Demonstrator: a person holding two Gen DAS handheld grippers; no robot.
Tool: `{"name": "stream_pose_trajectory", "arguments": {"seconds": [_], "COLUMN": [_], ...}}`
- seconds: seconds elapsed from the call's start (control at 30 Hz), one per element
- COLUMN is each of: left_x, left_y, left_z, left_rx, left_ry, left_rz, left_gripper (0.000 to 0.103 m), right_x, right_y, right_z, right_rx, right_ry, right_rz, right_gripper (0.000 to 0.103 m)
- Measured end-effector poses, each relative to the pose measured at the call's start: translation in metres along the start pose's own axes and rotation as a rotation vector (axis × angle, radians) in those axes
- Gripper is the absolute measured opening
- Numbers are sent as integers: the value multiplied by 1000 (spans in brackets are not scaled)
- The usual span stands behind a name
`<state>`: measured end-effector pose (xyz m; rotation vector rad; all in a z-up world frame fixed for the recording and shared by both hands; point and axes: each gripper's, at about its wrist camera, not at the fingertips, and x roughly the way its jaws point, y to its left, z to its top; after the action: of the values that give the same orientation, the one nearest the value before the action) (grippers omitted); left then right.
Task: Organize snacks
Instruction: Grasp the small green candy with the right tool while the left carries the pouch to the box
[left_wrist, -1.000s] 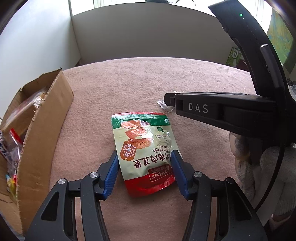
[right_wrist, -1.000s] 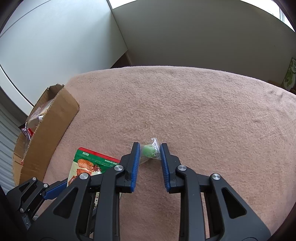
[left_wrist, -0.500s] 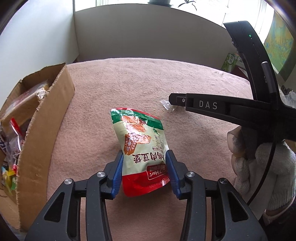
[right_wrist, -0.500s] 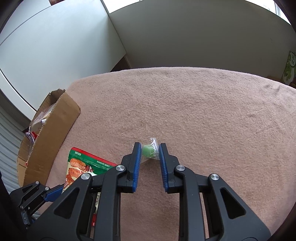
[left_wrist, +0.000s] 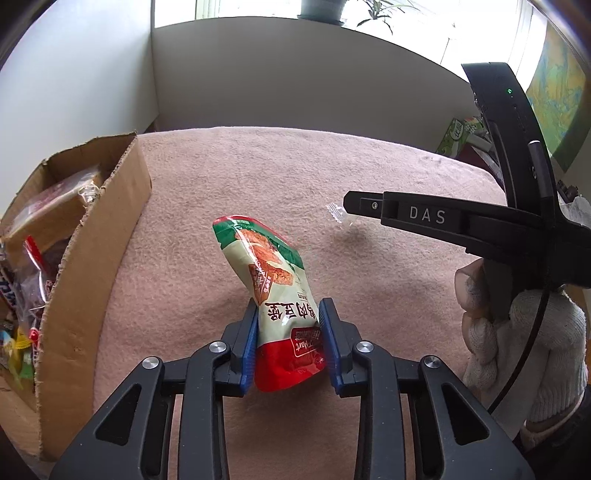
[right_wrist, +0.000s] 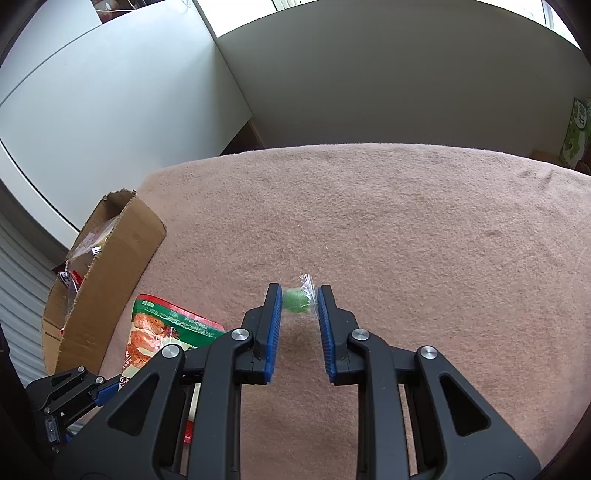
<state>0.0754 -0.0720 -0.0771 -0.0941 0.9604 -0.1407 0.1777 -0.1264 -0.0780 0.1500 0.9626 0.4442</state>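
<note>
One snack pouch (left_wrist: 275, 291) pinched in left gripper (left_wrist: 289, 341) jaws, one green candy (right_wrist: 294, 300) clamped in right gripper (right_wrist: 298, 325) jaws, one cardboard box (left_wrist: 92, 266)

My left gripper (left_wrist: 289, 334) is clamped on the snack pouch (left_wrist: 275, 295), blue pads (left_wrist: 249, 347) pressing both sides of its red lower half; the pouch tilts up and left, green top edge raised off the pink tablecloth (left_wrist: 295, 177). Cardboard box (left_wrist: 88, 258) sits at left, open, packed with wrapped snacks. My right gripper (left_wrist: 349, 206) reaches in from the right, side-on, a clear wrapper (left_wrist: 337, 213) poking out at its tip; jaw state unreadable from here. White-gloved hand (left_wrist: 517, 325) grips its handle.
</note>
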Motion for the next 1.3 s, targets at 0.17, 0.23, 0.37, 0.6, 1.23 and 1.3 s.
{"name": "stream_pose_trajectory", "arguments": {"seconds": [0.17,0.23,0.37,0.6,1.23,1.3], "left_x": [-6,-12,-27,-32,-121,-128], "left_y": [8,9,12,27,110,122], "left_z": [-2,-3,0,2,-3,-10], "left_rx": [-29,-31,-27,-62,-116,-125], "left_ry": [-8,-20,-54,-62,-190,-193], "left_rz": [-18,-19,-17,-28,81,98], "left_gripper": [25,21,17,17,17,17], "right_x": [-5,-7,-14,-19,-45,-45], "right_y": [2,4,9,15,131,148], "right_z": [-1,0,1,2,-4,-8], "right_rx": [-6,-10,-24,-22,-163,-187], "right_ry": [-6,-11,-23,-37,-83,-79], "right_rz": [11,14,19,33,233,258], "right_gripper": [20,20,20,20,20,20]}}
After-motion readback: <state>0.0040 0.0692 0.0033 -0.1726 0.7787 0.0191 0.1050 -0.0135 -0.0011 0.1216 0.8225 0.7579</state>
